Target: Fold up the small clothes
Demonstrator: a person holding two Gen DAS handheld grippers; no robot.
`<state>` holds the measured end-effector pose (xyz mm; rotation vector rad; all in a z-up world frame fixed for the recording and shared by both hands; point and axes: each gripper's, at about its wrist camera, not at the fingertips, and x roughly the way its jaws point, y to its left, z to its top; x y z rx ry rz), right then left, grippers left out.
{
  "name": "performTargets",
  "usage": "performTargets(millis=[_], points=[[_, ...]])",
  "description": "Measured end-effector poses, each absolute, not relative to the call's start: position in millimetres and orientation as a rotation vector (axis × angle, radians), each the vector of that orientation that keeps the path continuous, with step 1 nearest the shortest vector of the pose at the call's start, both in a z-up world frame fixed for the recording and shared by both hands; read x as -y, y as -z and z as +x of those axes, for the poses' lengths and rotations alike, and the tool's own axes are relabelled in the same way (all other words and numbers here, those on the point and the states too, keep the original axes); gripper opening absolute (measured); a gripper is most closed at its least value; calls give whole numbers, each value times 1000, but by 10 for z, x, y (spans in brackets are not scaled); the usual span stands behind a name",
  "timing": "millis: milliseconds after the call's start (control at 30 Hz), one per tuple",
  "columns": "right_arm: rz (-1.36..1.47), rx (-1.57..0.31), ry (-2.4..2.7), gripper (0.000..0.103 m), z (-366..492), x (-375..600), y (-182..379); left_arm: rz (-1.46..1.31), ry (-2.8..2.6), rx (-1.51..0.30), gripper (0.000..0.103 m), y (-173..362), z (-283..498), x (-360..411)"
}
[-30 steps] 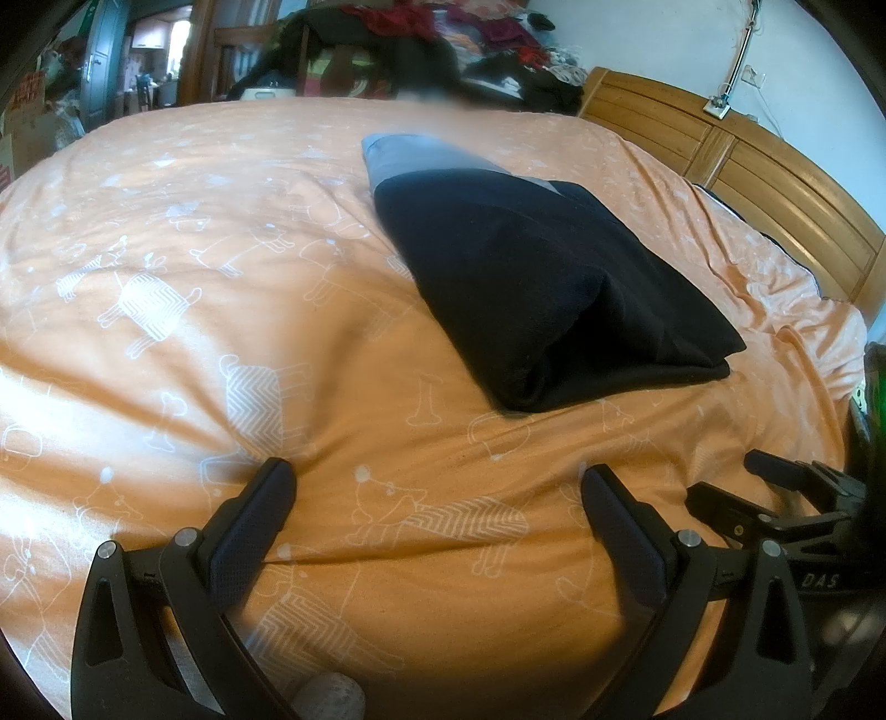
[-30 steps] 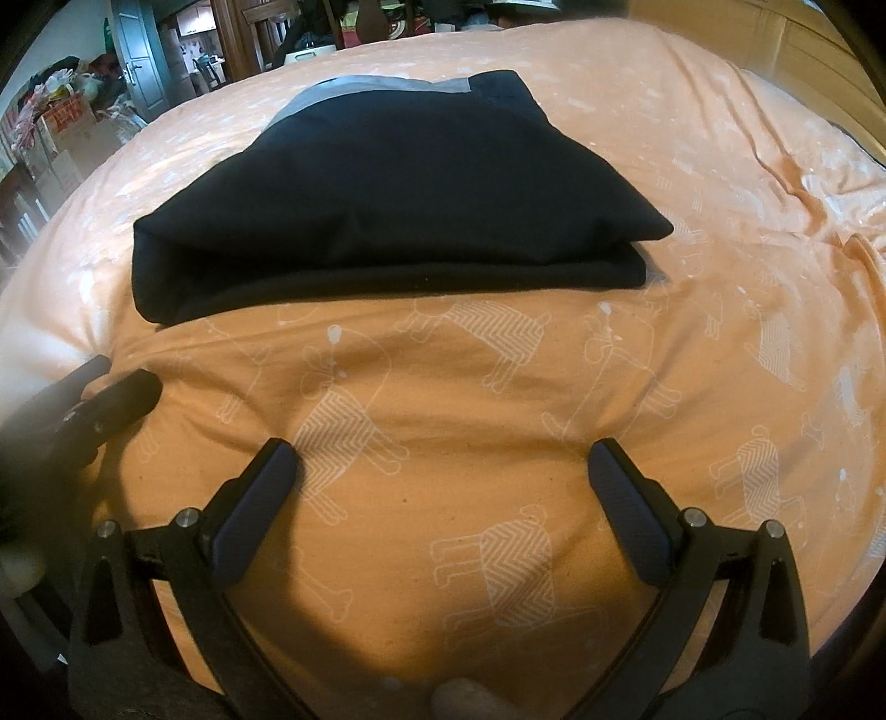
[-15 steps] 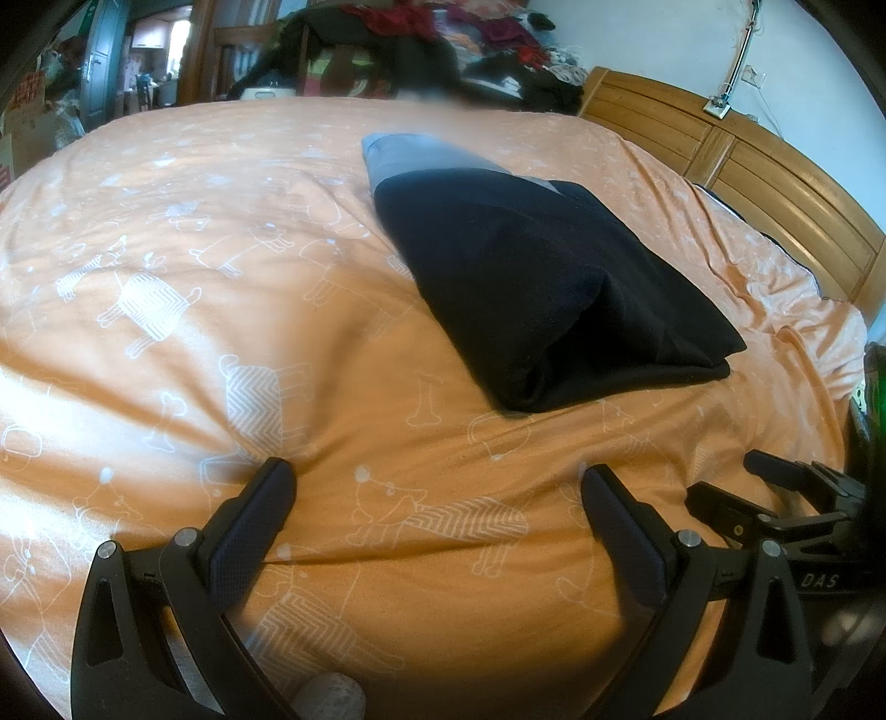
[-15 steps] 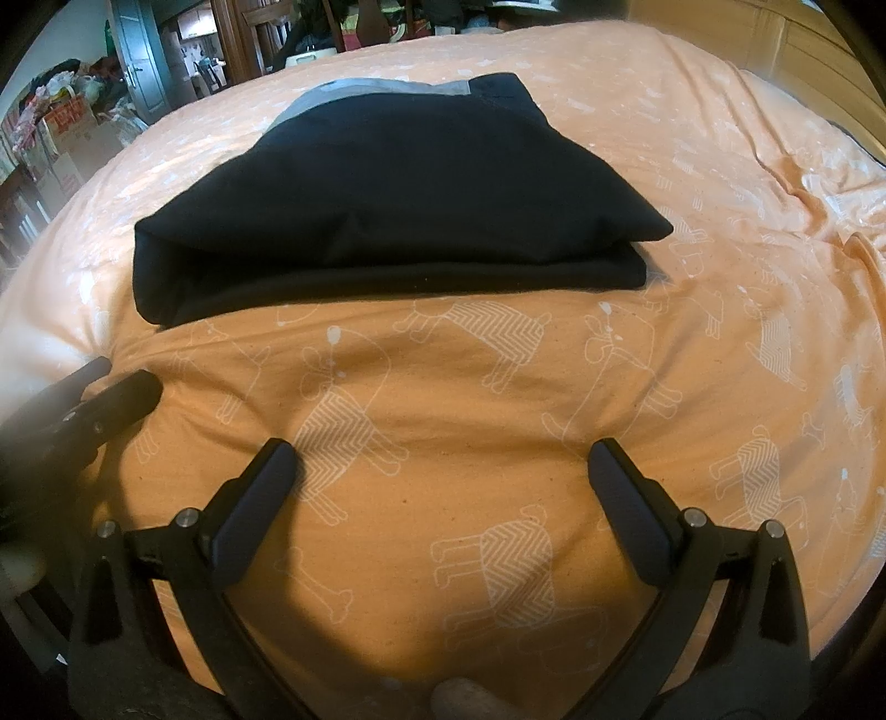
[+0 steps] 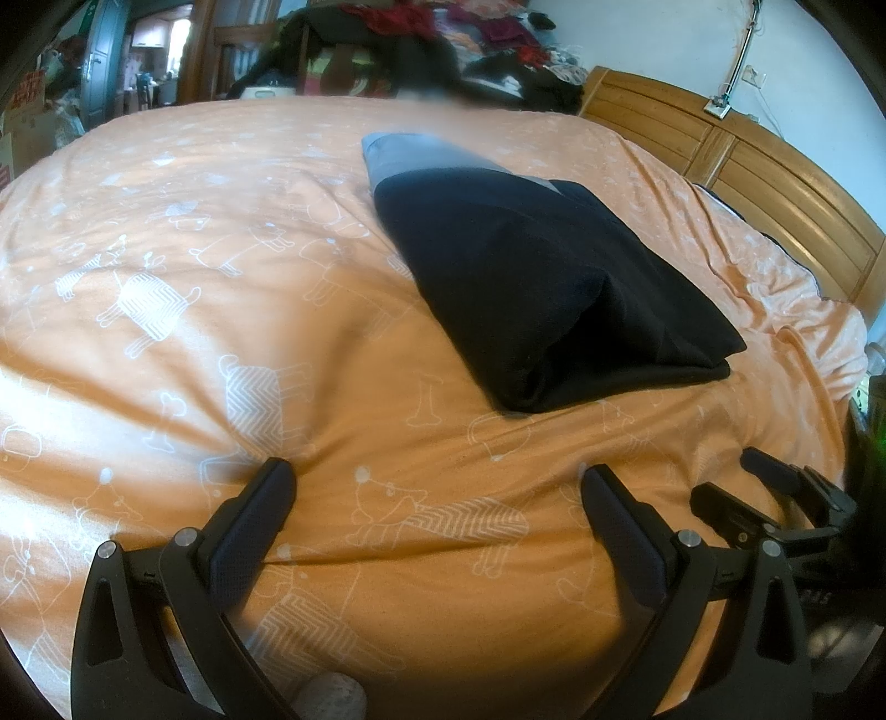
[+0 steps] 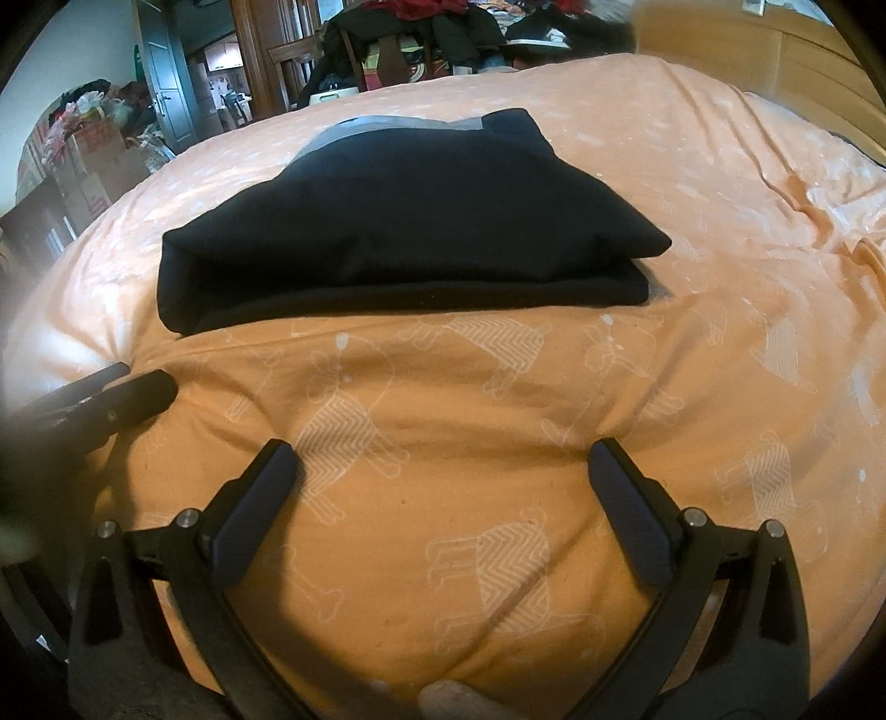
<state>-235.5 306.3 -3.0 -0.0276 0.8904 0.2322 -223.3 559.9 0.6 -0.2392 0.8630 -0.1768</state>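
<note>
A black garment (image 5: pixel 531 282) with a grey band at its far end lies folded in a neat stack on the orange bedspread (image 5: pixel 221 310). In the right wrist view the same folded garment (image 6: pixel 410 221) sits straight ahead. My left gripper (image 5: pixel 437 476) rests low on the bedspread, open and holding nothing, well short of the garment. My right gripper (image 6: pixel 443 459) is open too, nothing between its fingers, a short way in front of the folded edge. The right gripper's fingers (image 5: pixel 775 487) show at the right edge of the left wrist view.
A wooden headboard (image 5: pixel 736 160) runs along the right side of the bed. A heap of clothes (image 5: pixel 432 33) is piled beyond the far edge. Boxes and bags (image 6: pixel 88 149) stand by a doorway at left. The left gripper's fingers (image 6: pixel 111 399) show at left.
</note>
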Motion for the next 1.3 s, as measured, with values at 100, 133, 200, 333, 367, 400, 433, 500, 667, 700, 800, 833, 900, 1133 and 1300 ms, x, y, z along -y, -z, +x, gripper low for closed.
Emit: performTargets(millis=[100, 133, 200, 333, 367, 400, 433, 500, 667, 700, 800, 833, 900, 1133, 1300], points=[[-28, -890, -232, 103, -2361, -3066, 31, -240, 177, -863, 103, -6, -2233, -5600], [-29, -891, -232, 103, -2357, -3071, 31, -240, 177, -863, 103, -6, -2234, -5600], [-28, -891, -231, 103, -2357, -3068, 31, -240, 177, -863, 103, -6, -2229, -5599], [-28, -889, -231, 103, -2360, -3070, 31, -240, 178, -863, 103, -5, -2234, -5602], [-28, -890, -231, 103, -2359, -3066, 32, -240, 178, -863, 103, -5, -2234, -5602], [-28, -888, -231, 103, -2356, -3070, 32, -240, 178, -863, 103, -5, -2232, -5602], [-28, -889, -231, 103, -2354, -3067, 32, -241, 178, -863, 103, -5, -2233, -5603], [-28, -886, -232, 103, -2351, -3067, 33, -241, 178, -863, 103, -5, -2232, -5602], [-25, -874, -230, 103, -2368, -3067, 24, -240, 178, -862, 103, -6, -2230, -5602], [-23, -877, -230, 103, -2375, -3065, 23, -240, 177, -863, 103, -8, -2228, -5602], [-17, -906, -235, 103, -2357, -3060, -36, -236, 173, -868, 103, -32, -2223, -5591], [-22, -915, -247, 103, -2340, -3058, -59, -240, 175, -868, 103, -52, -2227, -5594], [-41, -936, -278, 103, -2306, -3049, -93, -231, 174, -869, 103, -90, -2227, -5580], [-56, -874, -306, 103, -2318, -2950, -734, -240, 153, -819, 103, -502, -2344, -5599], [-106, -658, -297, 103, -2568, -2966, -1652, -215, 96, -584, 103, -1584, -2611, -5653]])
